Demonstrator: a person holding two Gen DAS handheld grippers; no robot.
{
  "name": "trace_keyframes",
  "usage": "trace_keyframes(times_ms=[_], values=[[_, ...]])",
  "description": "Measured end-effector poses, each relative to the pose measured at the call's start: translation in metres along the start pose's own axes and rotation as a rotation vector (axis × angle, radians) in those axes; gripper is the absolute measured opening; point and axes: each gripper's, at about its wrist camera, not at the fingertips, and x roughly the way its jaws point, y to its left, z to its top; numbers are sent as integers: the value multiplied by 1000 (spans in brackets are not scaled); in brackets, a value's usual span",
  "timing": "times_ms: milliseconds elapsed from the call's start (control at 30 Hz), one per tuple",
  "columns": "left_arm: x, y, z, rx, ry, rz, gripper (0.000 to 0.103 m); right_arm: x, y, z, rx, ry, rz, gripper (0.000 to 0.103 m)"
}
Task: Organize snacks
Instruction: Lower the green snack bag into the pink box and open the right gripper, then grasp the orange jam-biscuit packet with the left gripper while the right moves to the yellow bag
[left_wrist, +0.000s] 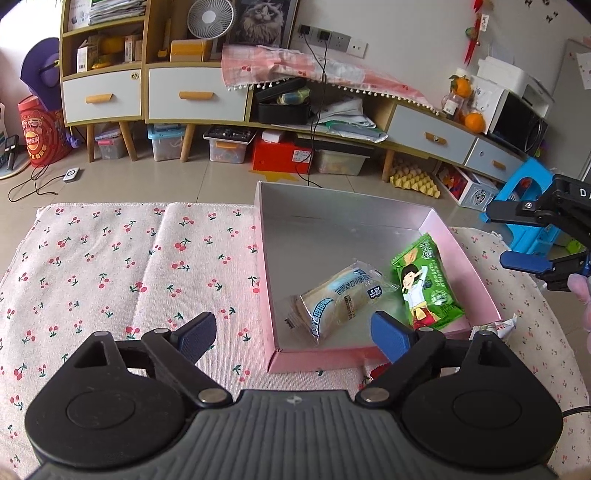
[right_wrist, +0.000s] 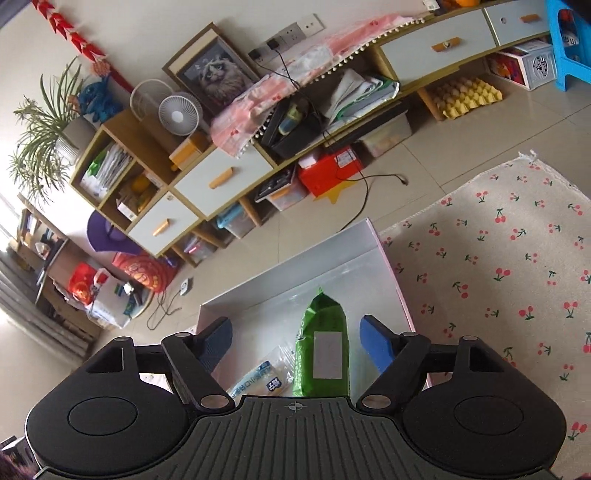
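- Progress, as I judge it: two snacks already lie in the box, and at least one more wrapped snack sits outside, just beside the box's near right corner on the cloth. So the sorting looks partly done, with that piece, and perhaps others out of view, left to go in.
- The box is a shallow pink tray with a silver inside, resting on the cherry-print cloth that covers the counter. Its far half is bare.
- In the near right part of the box lies a green pack, flat, printed side up in the left wrist view. Just left of it, touching or nearly so, lies a clear pack with blue print and a pale cake inside.
- The left gripper is released, its jaws wide apart and holding nothing; it hovers over the box's near edge, with the clear pack lying between its fingers in the view.
- The right gripper is also released and empty. It hangs above the box, and the green pack shows between its spread fingers, with the clear pack to the left. Whether it is near enough to touch the green pack I cannot tell.
- The outside snack is partly hidden by the left gripper's body, so its kind is unclear.
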Motion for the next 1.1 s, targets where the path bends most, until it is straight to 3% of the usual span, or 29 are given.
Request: trace_keyframes(times_ms=[400, 633, 833, 1100], values=[[-42, -8, -16, 82, 22, 60, 101, -43, 19, -28, -122, 66, -49, 87], [-62, -6, -34, 96, 27, 70, 102, -65, 26, -56, -217, 91, -88, 89], [-62, 1, -54, 103, 39, 70, 102, -68, 20, -84, -260, 113, -91, 91], [-62, 19, -69, 177, 86, 104, 102, -54, 20, -113, -353, 157, -165, 91]])
